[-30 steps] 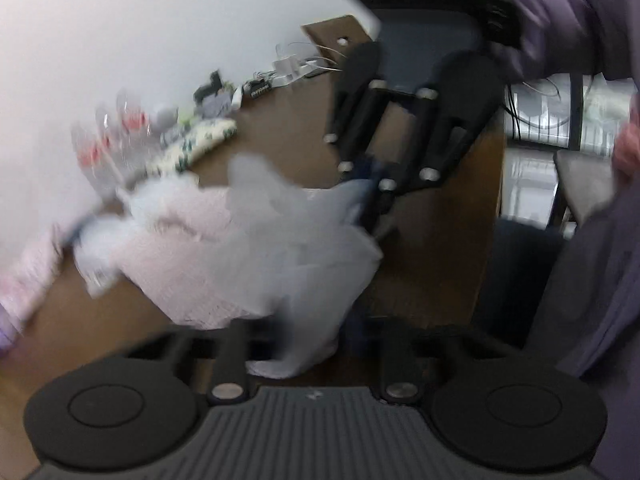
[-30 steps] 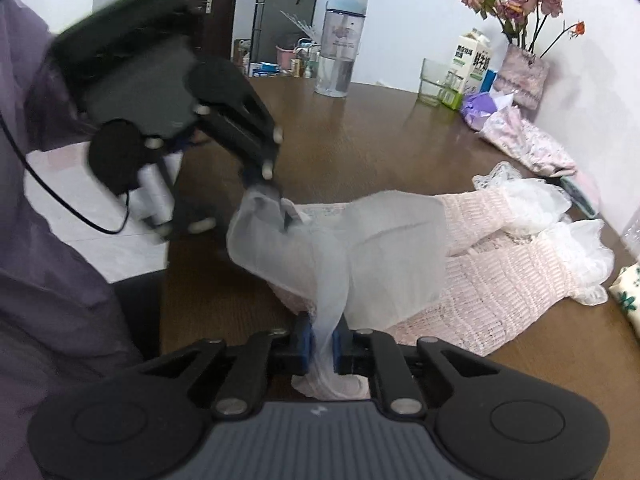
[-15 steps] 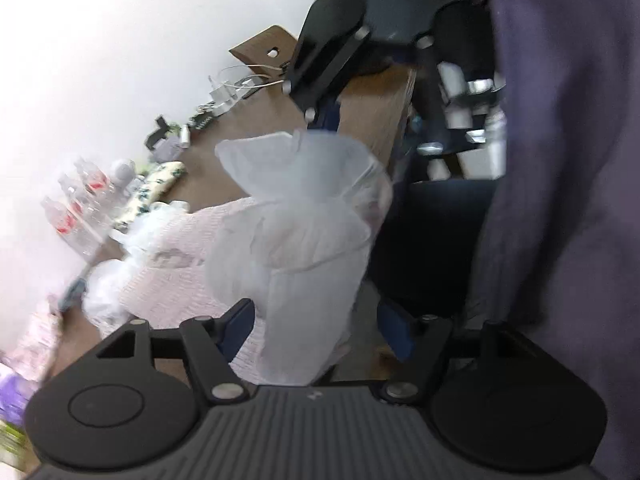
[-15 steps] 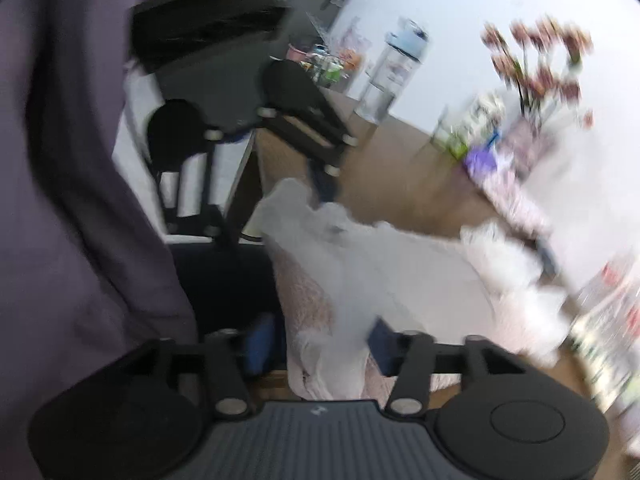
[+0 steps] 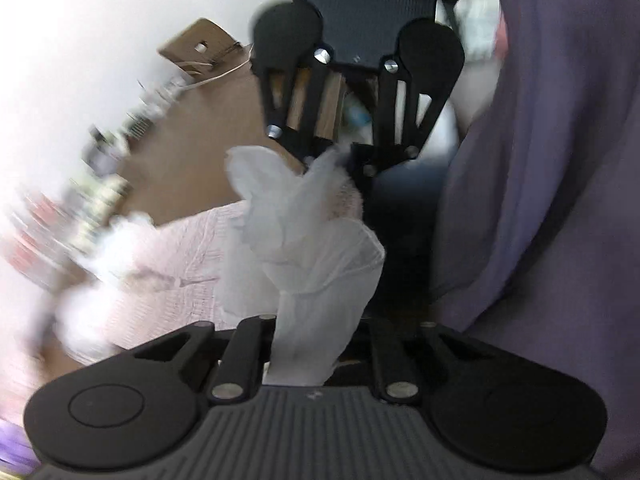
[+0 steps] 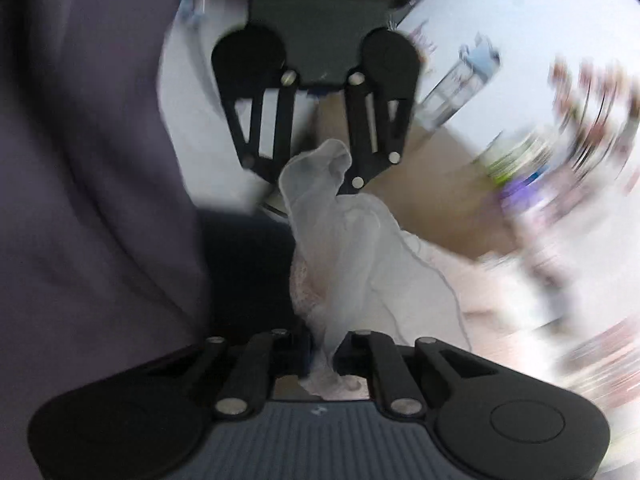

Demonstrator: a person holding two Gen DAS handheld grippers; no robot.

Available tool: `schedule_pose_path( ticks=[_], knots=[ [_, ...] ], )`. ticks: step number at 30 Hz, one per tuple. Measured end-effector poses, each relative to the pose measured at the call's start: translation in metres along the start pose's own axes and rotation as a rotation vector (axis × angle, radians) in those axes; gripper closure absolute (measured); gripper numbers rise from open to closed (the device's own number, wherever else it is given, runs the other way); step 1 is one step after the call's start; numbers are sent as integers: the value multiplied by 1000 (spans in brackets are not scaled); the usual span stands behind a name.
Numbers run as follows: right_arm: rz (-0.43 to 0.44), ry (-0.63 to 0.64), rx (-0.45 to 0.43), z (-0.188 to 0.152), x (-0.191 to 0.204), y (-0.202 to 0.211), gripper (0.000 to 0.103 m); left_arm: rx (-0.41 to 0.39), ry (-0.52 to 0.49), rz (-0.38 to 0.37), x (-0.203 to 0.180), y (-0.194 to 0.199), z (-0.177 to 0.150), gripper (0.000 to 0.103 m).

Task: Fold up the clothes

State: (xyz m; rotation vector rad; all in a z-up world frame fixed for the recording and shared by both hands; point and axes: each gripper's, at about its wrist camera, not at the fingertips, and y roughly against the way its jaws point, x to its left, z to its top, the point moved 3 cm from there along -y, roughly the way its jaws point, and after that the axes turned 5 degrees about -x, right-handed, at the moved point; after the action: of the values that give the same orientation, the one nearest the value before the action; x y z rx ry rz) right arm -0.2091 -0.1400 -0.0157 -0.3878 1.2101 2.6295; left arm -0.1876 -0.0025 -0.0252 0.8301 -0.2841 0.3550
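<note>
Both tongs, left and right, are clamped on the sheer hem of my garment, facing each other closely beside a purple sleeve. Its length trails from the tongs onto the brown counter, where its pink body lies. Beyond is blur.

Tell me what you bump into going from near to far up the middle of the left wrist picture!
Left gripper → sheer white cloth rising from its jaws → right gripper gripping the cloth's far end.
</note>
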Motion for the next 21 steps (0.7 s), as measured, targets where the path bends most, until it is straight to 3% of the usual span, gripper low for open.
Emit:
schedule_pose_path(
  ticks=[2,6,8,10,11,14,15,16,17,20,21],
  knots=[
    [191,-201,-53,4,-39,13,95,-29,178,-70,31,-5,-9,87],
    [468,-516,-112,-15,-120,0,94,-86,533,-211,94,-13,-27,83],
    [572,-675,-149,-30,-152,-15,93,-115,711,-281,127,-17,-35,71],
    [621,-782,-165,-46,-175,-31,93,-144,888,-351,159,-21,-43,59],
    [626,-817,-163,-52,-182,-38,93,-161,958,-373,171,-22,-48,54],
    [647,-873,-148,-65,-192,-52,93,-286,1004,-362,171,-11,-61,47],
    [649,-875,-135,-65,-193,-56,88,-317,1020,-359,169,-9,-63,47],
    [628,-876,-115,-66,-192,-58,83,-304,1041,-348,166,-13,-62,60],
    [602,-877,-93,-68,-191,-59,79,-272,1052,-320,165,-20,-60,84],
    [493,-863,-86,-70,-187,-41,48,-210,1107,-303,167,-43,-62,86],
    [443,-851,-96,-72,-184,-30,33,-201,1149,-325,171,-48,-65,86]
  ],
)
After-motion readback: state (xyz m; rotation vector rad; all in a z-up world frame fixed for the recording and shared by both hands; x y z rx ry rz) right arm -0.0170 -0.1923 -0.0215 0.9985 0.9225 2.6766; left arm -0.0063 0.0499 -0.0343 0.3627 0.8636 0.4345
